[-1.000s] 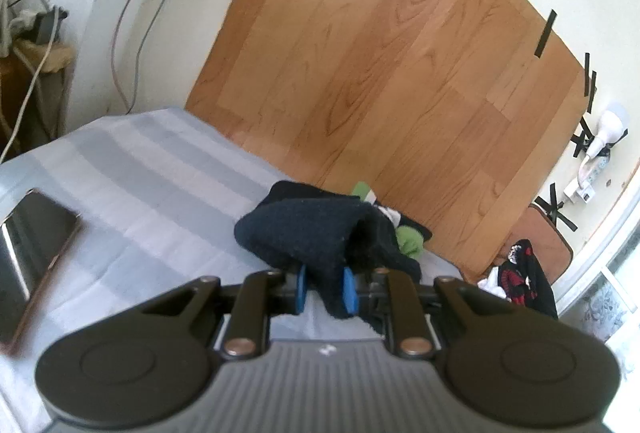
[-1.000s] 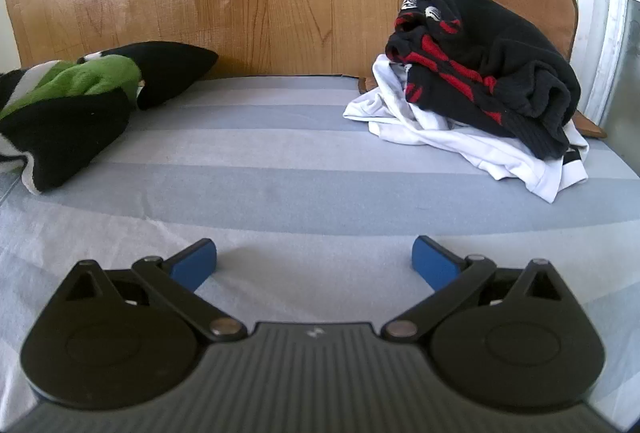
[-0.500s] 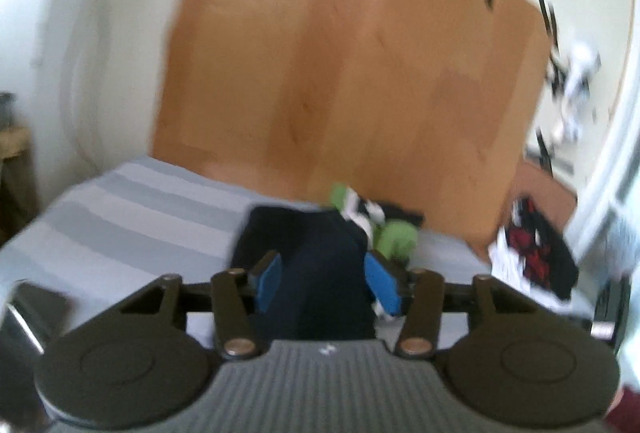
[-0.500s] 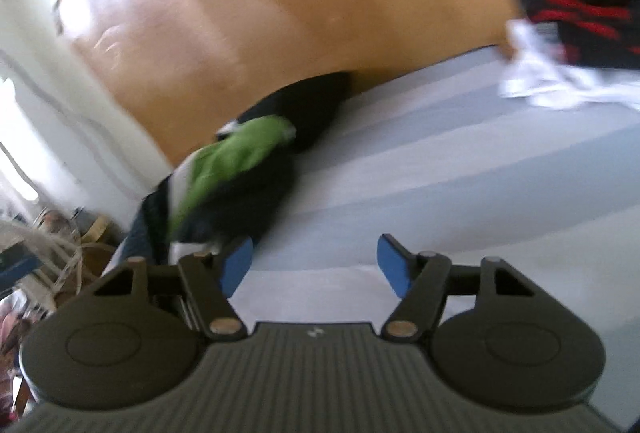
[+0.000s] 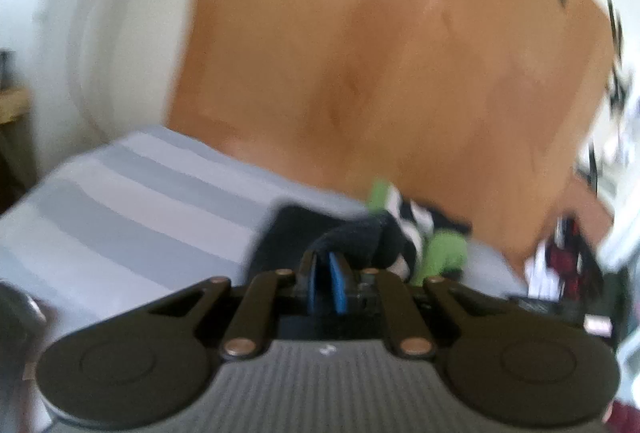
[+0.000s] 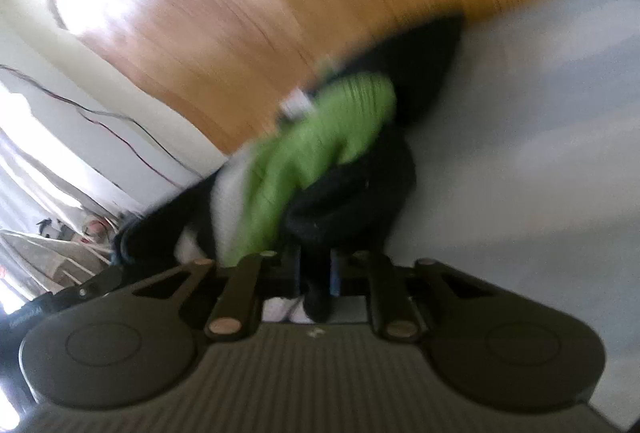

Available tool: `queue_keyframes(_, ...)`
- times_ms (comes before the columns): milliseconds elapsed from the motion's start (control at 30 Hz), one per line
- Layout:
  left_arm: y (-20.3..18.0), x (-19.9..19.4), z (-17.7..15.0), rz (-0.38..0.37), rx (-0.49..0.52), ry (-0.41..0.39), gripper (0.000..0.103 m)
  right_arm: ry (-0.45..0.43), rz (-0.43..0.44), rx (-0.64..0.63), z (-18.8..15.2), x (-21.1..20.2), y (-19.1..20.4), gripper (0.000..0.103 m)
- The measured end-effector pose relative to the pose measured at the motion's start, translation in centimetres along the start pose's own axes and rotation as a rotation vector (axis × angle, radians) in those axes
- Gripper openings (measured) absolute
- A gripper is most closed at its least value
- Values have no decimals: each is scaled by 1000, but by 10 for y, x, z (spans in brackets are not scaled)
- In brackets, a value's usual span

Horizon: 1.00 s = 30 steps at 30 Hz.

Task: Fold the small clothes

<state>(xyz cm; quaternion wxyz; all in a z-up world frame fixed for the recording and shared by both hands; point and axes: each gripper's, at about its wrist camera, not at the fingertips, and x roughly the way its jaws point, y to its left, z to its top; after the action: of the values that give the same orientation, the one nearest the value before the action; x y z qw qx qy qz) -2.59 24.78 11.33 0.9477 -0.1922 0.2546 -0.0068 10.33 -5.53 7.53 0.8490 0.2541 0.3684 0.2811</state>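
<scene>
A small black garment with green and white stripes [image 5: 436, 249] lies bunched on the grey striped sheet [image 5: 132, 193] by the wooden board. My left gripper [image 5: 325, 283] has its blue pads almost together at the garment's near dark edge; blur hides whether cloth lies between them. In the right wrist view the same garment [image 6: 320, 149] fills the middle, and my right gripper [image 6: 316, 273] is shut on its black edge, with white cloth showing under the pads. Both views are motion-blurred.
A wooden board [image 5: 380, 53] leans on the wall behind the bed. A pile of black, red and white clothes [image 5: 564, 257] lies at the far right. Cables [image 6: 100, 113] run along the white wall on the left.
My left gripper opened, released its hold on the dark fold, then closed again near the edge. My right gripper swung left from the bare sheet and closed on the garment's black edge.
</scene>
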Motion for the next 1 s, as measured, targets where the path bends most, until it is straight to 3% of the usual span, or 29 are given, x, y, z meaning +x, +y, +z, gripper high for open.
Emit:
queue_keyframes(67, 17, -32, 3, 16, -42, -49, 8, -98, -13, -79, 9, -48, 9, 11)
queue_keyframes(200, 36, -81, -11, -16, -78, -65, 8, -273, -67, -187, 13, -157, 9, 10)
queue_keyframes(367, 40, -99, -42, -106, -84, 14, 9, -377, -251, -178, -15, -263, -17, 10)
queue_keyframes(400, 39, -105, -46, -99, -65, 4, 12, -407, -308, -172, -25, -277, -23, 10)
queue_keyframes(433, 38, -110, -48, -99, -49, -2, 21, -439, -361, -150, -35, -288, -28, 10)
queue_keyframes(533, 29, -115, -38, -111, -29, -45, 31, -439, -406, -39, -60, -316, -57, 10)
queue_keyframes(600, 9, -102, -25, -92, 17, -38, 31, -430, -463, 14, -70, -318, -74, 13)
queue_keyframes(667, -23, -73, -11, -86, 104, -6, 31, -481, -530, 63, -78, -328, -83, 18)
queue_keyframes(767, -95, -12, 3, -108, 297, 48, 43, -581, -590, 106, -83, -332, -90, 68)
queue_keyframes(867, -168, 53, 3, -174, 447, 115, 45, -577, -537, 105, -81, -323, -92, 68)
queue_keyframes(1000, -250, 156, -14, -159, 569, 253, 45, -499, -527, 32, -75, -302, -89, 68)
